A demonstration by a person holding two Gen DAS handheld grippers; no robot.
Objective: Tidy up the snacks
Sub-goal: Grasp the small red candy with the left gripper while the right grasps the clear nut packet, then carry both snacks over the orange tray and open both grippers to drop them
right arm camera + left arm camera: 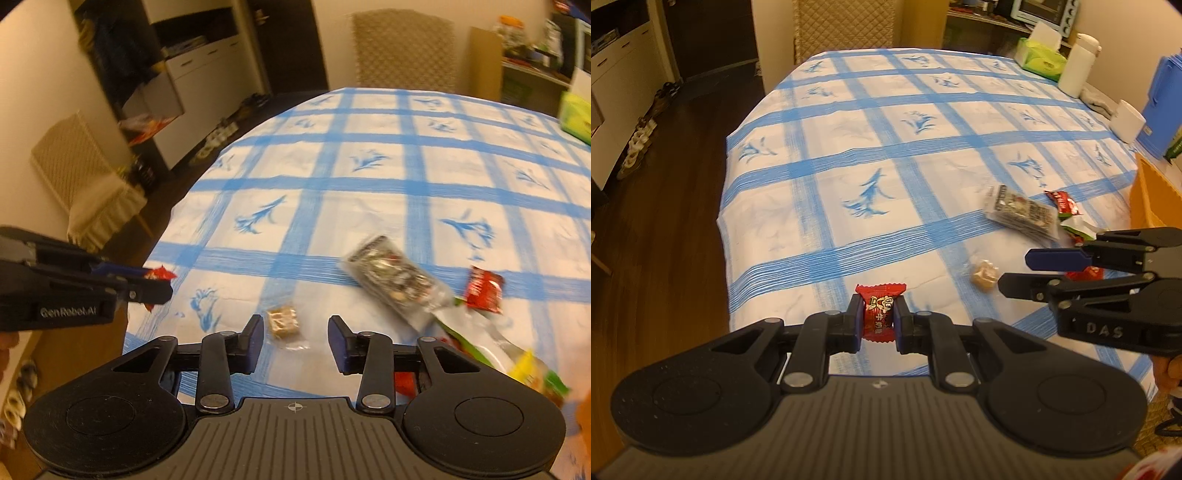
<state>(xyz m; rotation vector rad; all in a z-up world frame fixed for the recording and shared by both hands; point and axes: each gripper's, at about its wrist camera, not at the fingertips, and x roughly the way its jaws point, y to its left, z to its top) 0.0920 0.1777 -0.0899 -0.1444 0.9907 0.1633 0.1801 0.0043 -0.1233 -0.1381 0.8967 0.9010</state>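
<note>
The left gripper (878, 322) points steeply down with its jaws clamped on a red wrapped candy (880, 314), pads pressing both sides. To its right, the right gripper (296, 341) also tilts downward, jaws apart with nothing between the pads. Part of a hand (1169, 371) shows behind the right gripper's body.

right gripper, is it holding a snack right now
No, the right gripper has nothing between its open pads; the small tan candy lies on the tablecloth just ahead of its fingertips.
</note>
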